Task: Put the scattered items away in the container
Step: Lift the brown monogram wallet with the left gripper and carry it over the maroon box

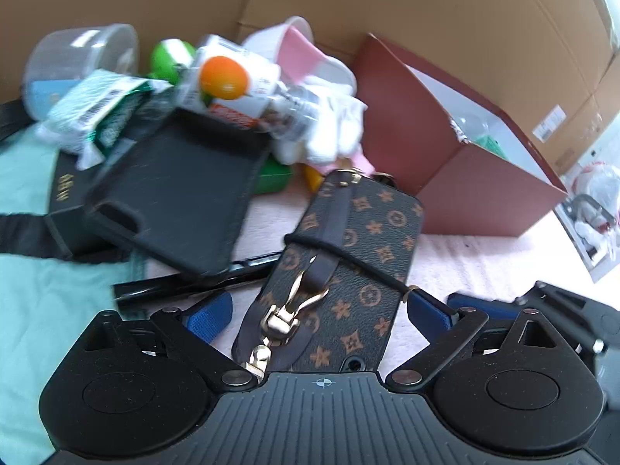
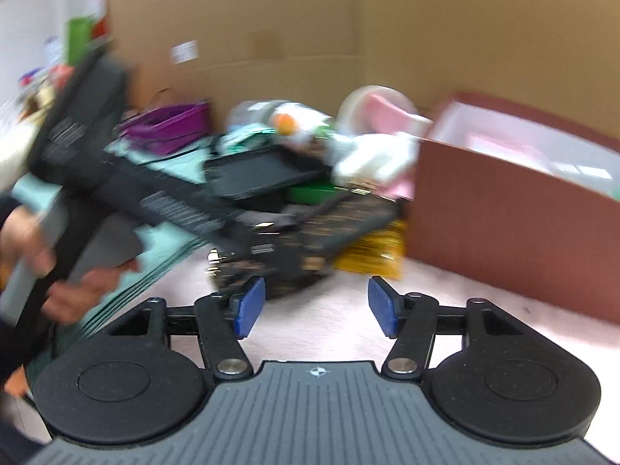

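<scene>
Cardboard panels (image 1: 426, 7) back a pale pink surface (image 1: 484, 255) with a mint cloth (image 1: 27, 310) at its left edge. Left gripper (image 1: 321, 306): blue pads either side of a brown monogram phone case (image 1: 348, 255); the right pad touches the case edge, the left pad stands slightly off, so a grasp cannot be confirmed. The case lies flat near the front edge, strap and gold clasp on top. Black phone case (image 1: 174, 197) rests tilted just left of it, over a black pen (image 1: 193, 279). Behind: a heap with a bottle bearing an orange print (image 1: 224, 77), a clear tub (image 1: 81, 58), white gloves (image 1: 333, 128). Maroon box (image 1: 465, 178), the container, stands open at the right, well clear of the monogram case. Right gripper (image 2: 316, 306): fingers spread, nothing between them, above bare surface in front of the heap. Right wrist view is motion-blurred
</scene>
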The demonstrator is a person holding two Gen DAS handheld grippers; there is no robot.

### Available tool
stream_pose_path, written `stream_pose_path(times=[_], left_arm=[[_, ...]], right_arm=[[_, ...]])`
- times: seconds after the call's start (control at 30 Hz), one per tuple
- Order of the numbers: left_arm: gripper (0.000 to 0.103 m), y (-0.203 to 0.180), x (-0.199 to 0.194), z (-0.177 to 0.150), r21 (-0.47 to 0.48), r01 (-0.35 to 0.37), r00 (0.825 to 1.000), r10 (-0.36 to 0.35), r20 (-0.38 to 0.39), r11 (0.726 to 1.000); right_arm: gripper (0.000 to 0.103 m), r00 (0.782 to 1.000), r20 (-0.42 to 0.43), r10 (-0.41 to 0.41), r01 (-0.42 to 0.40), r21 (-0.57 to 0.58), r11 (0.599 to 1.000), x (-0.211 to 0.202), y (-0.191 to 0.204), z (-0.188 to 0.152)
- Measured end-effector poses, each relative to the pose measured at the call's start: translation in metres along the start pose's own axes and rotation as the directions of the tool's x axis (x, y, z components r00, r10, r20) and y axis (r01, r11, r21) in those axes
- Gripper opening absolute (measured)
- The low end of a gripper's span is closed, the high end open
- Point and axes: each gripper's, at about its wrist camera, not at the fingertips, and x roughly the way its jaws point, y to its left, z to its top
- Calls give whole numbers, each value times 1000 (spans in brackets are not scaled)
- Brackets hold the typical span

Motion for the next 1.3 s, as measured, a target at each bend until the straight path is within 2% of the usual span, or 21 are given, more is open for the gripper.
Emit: stream_pose_path(times=[0.13,0.3,0.4,0.5,0.67,0.8,0.83,0.87,0.93,1.07,1.3], left_arm=[[102,-16,8,-2,91,0,1000,3,-30,996],[101,-31,4,-14,124,122,990,-112,-84,985],[102,-29,7,-14,109,97,994,-91,-60,989],[102,-25,10,-8,39,104,994,-102,-43,994],[98,-33,10,-12,79,58,998,-56,-25,995],[92,-34,-1,-19,44,61,998,-59,-31,997],[88,-34,-3,-21,25,43,999,-42,-29,999],[88,-34,-5,-23,7,49,998,-49,-29,999],[82,-38,-9,-28,-12,52,998,-52,-21,999],[81,-48,-23,-35,-30,61,998,-60,12,998],[81,-86,-62,-31,48,64,990,-70,120,997]], right_arm=[[76,1000,-22,2,-3,-34,999,14,16,0],[77,998,-56,8,-9,-6,1000,27,14,-2],[77,998,-63,-12,12,2,1000,24,8,-5],[77,998,-46,-32,35,50,998,24,1,-1],[76,1000,-28,0,3,116,993,40,-4,1],[67,999,-23,43,-39,156,987,33,-5,-3],[57,999,-20,35,-32,163,986,29,-5,-4],[49,999,-13,29,-27,174,984,24,-6,-4],[48,999,-13,34,-31,178,984,16,-6,-4],[47,1000,0,-7,7,129,992,1,3,-6],[47,994,102,-45,36,88,996,-40,11,1]])
